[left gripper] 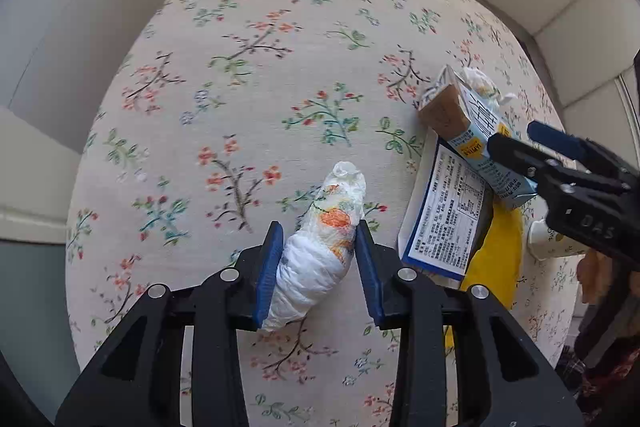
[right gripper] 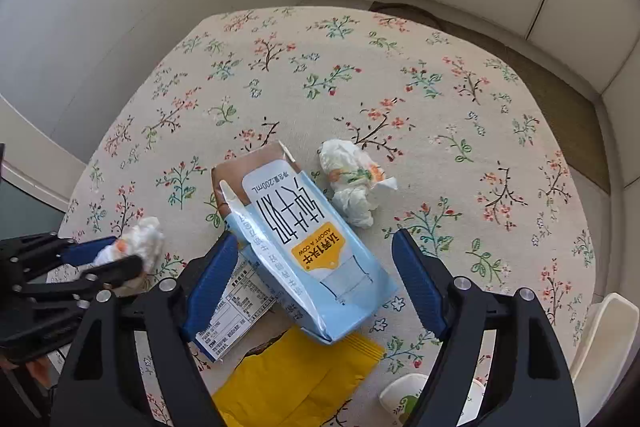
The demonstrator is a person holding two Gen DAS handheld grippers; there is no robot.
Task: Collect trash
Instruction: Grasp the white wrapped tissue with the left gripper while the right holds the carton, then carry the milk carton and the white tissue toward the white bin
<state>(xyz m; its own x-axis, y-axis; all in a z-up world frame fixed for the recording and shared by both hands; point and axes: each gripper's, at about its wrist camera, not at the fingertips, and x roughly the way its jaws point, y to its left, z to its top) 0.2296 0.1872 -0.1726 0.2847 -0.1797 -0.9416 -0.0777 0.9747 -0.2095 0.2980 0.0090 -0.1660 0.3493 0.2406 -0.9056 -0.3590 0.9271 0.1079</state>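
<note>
My left gripper has its blue pads on both sides of a crumpled white napkin with an orange print; both pads touch it. It also shows in the right wrist view. My right gripper is open around a light blue milk carton that lies on the floral tablecloth; the left pad touches it, the right pad stands apart. In the left wrist view the carton sits at the right, with the right gripper on it.
A second crumpled napkin lies beyond the carton. A flat blue-and-white box and a yellow packet lie under the carton. A paper cup lies near the table's edge. A white chair stands right. Walls surround the table.
</note>
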